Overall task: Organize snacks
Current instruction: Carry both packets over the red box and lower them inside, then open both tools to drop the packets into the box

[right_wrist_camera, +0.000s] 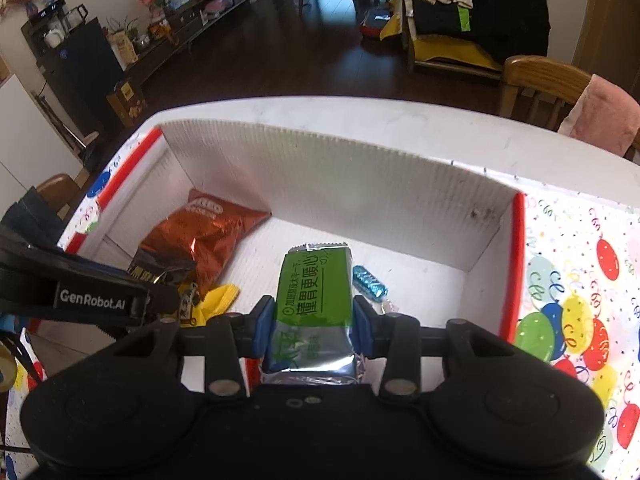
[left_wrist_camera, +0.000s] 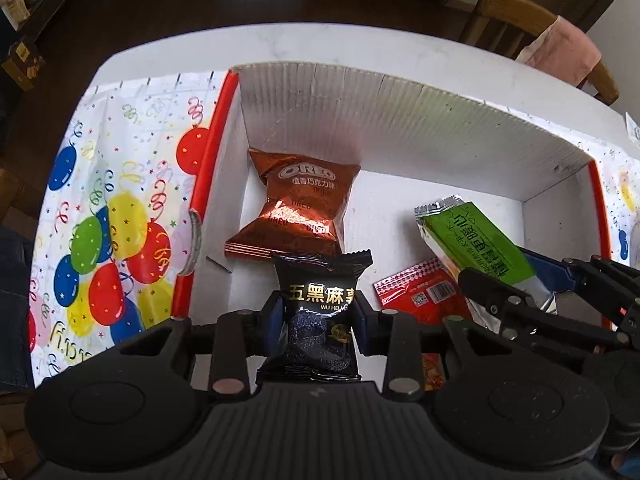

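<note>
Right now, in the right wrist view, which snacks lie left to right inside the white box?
Copper-orange foil Oreo bag → yellow crinkled wrapper → green-and-silver packet gripped by the right gripper → small blue glittery candy.

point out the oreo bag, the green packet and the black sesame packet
oreo bag (left_wrist_camera: 298, 204), left wrist view, middle of foil front
green packet (right_wrist_camera: 314, 292), right wrist view, printed green face
black sesame packet (left_wrist_camera: 322, 300), left wrist view, gold lettering

The box (left_wrist_camera: 400, 120) sits on the desk (left_wrist_camera: 320, 44). In it, the Oreo pack (left_wrist_camera: 296, 208) lies just beyond the left claw (left_wrist_camera: 320, 314); the right claw (right_wrist_camera: 313, 322) is to its right, with a candy (right_wrist_camera: 370, 284) just right of that claw.
</note>
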`<state>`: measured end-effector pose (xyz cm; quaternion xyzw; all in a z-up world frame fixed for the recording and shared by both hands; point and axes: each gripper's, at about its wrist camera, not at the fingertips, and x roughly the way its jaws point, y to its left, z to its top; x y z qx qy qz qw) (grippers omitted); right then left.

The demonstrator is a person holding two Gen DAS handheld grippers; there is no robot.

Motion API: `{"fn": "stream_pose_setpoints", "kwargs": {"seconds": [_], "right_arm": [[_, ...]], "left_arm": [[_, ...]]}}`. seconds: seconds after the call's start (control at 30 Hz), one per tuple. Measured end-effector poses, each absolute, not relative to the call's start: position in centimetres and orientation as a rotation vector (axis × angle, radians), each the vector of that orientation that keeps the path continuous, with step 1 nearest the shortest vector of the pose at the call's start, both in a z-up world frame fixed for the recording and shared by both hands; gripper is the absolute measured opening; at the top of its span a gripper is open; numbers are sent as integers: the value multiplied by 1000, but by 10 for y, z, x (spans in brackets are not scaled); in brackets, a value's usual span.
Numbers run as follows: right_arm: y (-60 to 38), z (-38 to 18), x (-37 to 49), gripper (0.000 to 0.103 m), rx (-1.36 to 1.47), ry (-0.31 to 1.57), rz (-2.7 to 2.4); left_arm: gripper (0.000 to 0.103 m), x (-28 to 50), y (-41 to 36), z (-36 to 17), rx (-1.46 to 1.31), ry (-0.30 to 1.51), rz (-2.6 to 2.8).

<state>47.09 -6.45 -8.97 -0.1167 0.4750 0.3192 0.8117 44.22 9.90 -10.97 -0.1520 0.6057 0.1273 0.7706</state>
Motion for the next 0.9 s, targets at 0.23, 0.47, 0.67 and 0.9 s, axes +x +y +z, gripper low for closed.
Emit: {"fn": "stream_pose_setpoints", "kwargs": {"seconds": [0.23,0.47,0.67,0.9], "right_arm": [[-60,-96,471,40,-278,1028,683],[-59,-95,468,41,-301,1029,679],[-66,-87,462,45,-290,1015,677],[-78,-62,445,54,-259,977,673]], "left_arm": [[35,449,97,-119,-314,1348,271],[35,450,99,-120,-333,1348,260],[40,442,99,-111,-335,1311,255],[45,422,97,-85,-336,1237,243]]}}
